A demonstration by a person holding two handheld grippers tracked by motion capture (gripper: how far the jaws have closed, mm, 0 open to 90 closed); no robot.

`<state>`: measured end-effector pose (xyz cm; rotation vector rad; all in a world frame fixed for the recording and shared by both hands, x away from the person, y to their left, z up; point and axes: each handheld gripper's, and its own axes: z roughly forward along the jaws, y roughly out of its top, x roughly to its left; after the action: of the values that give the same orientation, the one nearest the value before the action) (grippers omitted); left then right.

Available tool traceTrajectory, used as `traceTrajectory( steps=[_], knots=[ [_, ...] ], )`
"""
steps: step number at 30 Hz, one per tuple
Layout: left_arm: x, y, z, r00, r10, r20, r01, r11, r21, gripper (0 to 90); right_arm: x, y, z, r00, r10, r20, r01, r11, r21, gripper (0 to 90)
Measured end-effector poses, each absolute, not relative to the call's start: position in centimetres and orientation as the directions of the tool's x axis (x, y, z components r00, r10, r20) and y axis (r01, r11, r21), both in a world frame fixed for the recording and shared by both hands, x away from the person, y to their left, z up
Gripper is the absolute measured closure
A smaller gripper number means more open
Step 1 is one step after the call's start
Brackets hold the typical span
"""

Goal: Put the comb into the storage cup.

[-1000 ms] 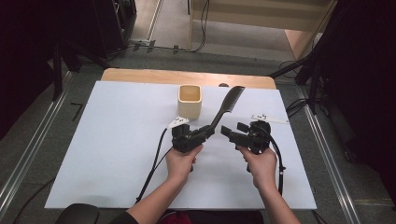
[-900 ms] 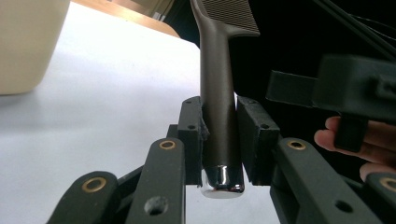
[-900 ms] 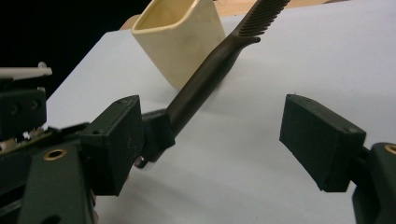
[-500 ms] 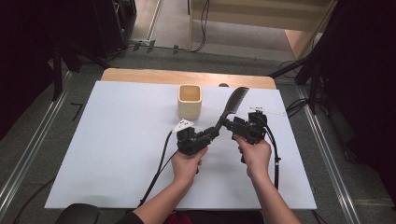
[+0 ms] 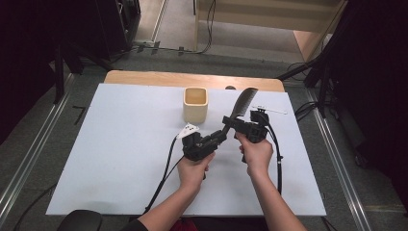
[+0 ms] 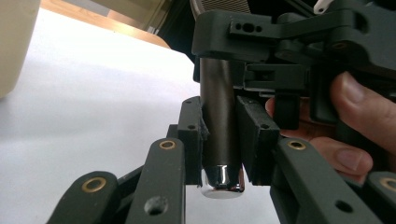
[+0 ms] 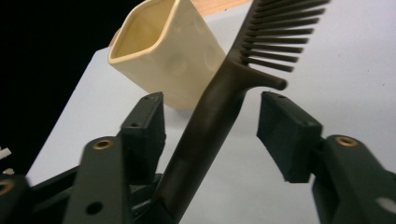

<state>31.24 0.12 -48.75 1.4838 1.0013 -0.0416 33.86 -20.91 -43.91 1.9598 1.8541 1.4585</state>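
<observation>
The cream cup [image 5: 195, 105] stands upright on the white table [image 5: 115, 159], and nothing shows in it. Just to its right, the dark comb [image 5: 240, 105] is lifted above the table and slanted. The left gripper [image 5: 220, 137] pinches its handle near the shiny end. The right gripper [image 5: 230, 120] has just been closing, its jaws either side of the handle, not yet touching. A grey floor and dark room surround the table. The comb's teeth are cut off in the right gripper view.

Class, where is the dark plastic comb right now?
High view: the dark plastic comb stands tilted right of the cream square cup, its handle held by the left tongs.
</observation>
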Motion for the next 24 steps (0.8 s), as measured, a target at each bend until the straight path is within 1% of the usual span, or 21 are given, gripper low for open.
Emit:
traceTrajectory(
  steps=[5, 15, 24],
  knots=[
    [31.22, 0.12, -48.82, 0.618, 0.543, -0.568, 0.589, 0.16, 0.793, 73.4, 34.05, -20.99, -44.01, -0.155, 0.796, 0.585, 0.746, -0.294, 0.598, 50.1],
    [31.05, 0.17, -49.08, 0.621, 0.541, -0.567, 0.585, 0.161, 0.795, 73.4, 34.12, -21.12, -44.01, -0.128, 0.774, 0.621, 0.753, -0.331, 0.568, 60.3],
    [30.95, 0.35, -49.16, 0.625, 0.54, -0.564, 0.579, 0.164, 0.799, 73.4, 34.21, -21.35, -44.02, -0.116, 0.74, 0.663, 0.766, -0.359, 0.534, 64.6]
  ],
)
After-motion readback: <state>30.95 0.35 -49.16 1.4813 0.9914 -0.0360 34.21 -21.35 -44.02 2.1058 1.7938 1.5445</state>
